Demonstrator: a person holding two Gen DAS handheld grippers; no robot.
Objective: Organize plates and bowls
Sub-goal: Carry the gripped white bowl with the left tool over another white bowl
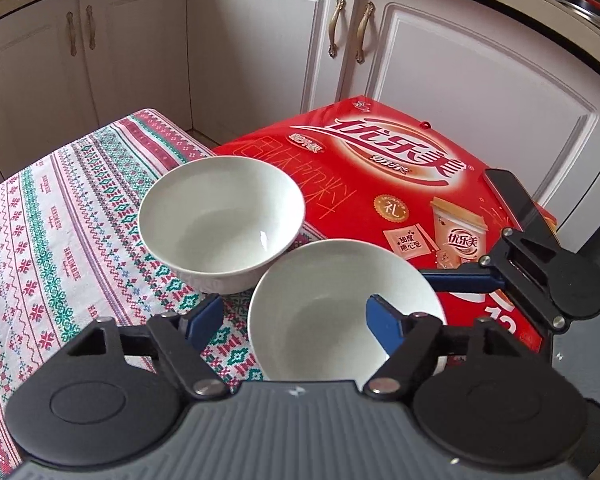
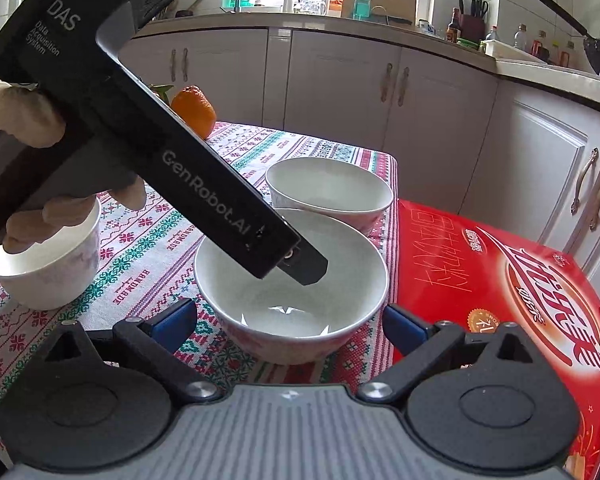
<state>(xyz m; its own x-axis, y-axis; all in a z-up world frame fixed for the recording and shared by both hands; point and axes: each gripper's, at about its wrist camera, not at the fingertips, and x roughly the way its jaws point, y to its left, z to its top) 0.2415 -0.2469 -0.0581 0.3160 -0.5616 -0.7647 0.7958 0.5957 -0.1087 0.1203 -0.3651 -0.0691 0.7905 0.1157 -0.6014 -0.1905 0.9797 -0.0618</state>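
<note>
Left hand-held gripper [image 1: 296, 318]: fingers spread wide and released; one blue pad over the patterned cloth, the other over the near bowl's inside, gripping nothing.
Right hand-held gripper [image 2: 290, 320]: fingers spread apart on either side of the near bowl, not closed on it.
Near bowl [image 2: 292, 276]: white, upright on the tabletop [image 2: 148, 240], near the cloth's edge beside the red box.
Left device body [image 2: 140, 136]: black, held by a gloved hand [image 2: 16, 120], its tip over the near bowl.
Far bowl [image 2: 328, 188]: white, upright, just behind the near bowl.
Third bowl [image 2: 48, 268]: white, at the left, well apart.
Red box [image 2: 500, 288]: beside the tabletop.
Orange [image 2: 194, 112]: behind the bowls.
Cabinets [image 2: 340, 88]: white, beyond.
</note>
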